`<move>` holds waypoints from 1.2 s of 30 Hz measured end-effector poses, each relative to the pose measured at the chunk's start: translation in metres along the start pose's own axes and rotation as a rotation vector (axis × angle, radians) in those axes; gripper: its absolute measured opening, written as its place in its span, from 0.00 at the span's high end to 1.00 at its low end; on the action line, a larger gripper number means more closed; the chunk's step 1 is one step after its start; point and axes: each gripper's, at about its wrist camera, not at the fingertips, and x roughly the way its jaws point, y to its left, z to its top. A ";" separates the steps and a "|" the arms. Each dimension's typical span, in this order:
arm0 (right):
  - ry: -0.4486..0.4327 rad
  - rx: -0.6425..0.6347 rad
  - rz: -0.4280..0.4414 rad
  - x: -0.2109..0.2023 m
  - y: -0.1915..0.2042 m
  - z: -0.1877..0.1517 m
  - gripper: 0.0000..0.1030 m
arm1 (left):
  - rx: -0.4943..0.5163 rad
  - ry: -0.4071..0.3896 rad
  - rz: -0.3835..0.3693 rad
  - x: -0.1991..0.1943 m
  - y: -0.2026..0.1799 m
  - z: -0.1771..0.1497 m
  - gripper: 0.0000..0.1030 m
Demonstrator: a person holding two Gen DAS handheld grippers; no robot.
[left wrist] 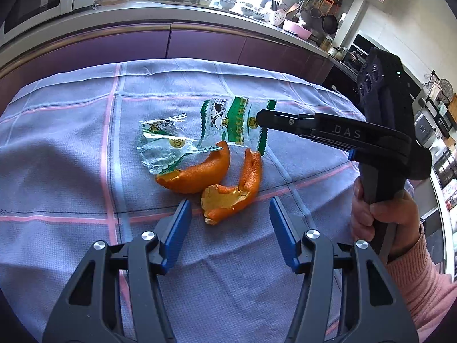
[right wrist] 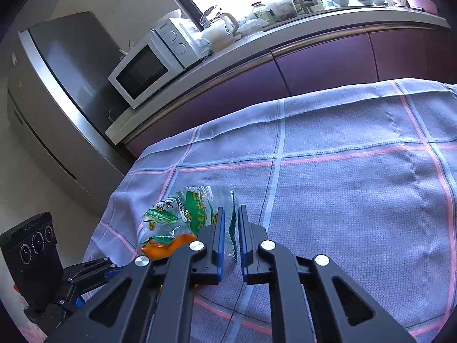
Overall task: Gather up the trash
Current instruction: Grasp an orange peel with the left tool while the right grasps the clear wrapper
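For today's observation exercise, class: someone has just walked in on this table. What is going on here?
A person is clearing litter off a checked cloth with two hand-held grippers. The right gripper is shut on the edge of the green-and-white wrapper. The left gripper is open, its blue pads either side of the nearer orange peel without touching it. A second peel and a torn clear wrapper lie alongside.

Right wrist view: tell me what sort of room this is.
A home kitchen, most likely. A white microwave sits on a long counter over purple cabinet fronts, a steel refrigerator stands beside it, and the left wrist view shows hanging pans.
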 end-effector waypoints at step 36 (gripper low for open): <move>-0.128 0.029 0.131 -0.066 0.030 -0.036 0.95 | 0.046 -0.070 0.012 -0.076 0.018 -0.052 0.95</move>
